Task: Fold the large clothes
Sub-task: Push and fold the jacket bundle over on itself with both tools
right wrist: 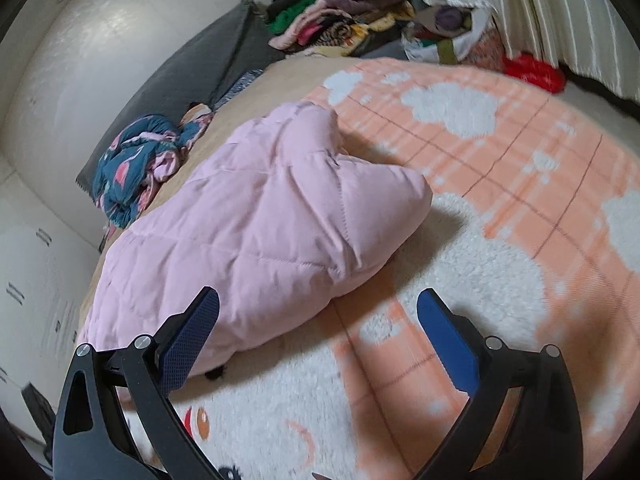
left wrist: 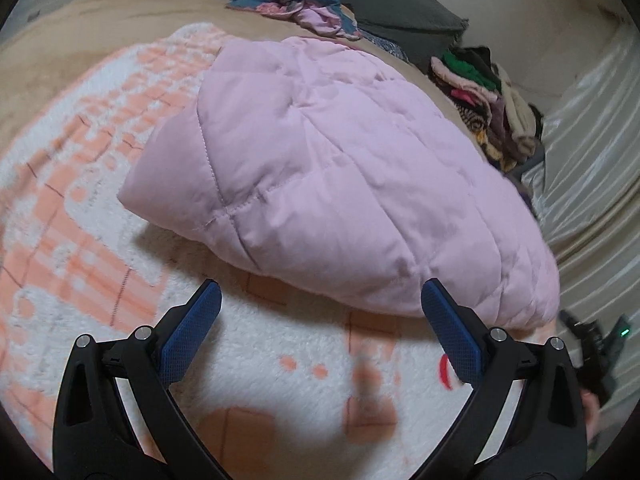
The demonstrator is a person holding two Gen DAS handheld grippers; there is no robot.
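The pink quilted jacket (left wrist: 320,184) lies folded into a puffy bundle on the peach-and-white fleece blanket (left wrist: 80,208). The left gripper (left wrist: 320,320) and right gripper (right wrist: 318,324) hover spread and empty; pressing the bulk flat would likely keep the fold.

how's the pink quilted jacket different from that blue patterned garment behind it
The pink quilted jacket is plain, puffy and folded into a neat bundle on the peach-and-white blanket; the blue patterned garment is thin, multicoloured and lies crumpled near the grey pillow. The jacket looks much bulkier. Neither is held; both the left tool and the right tool are open.
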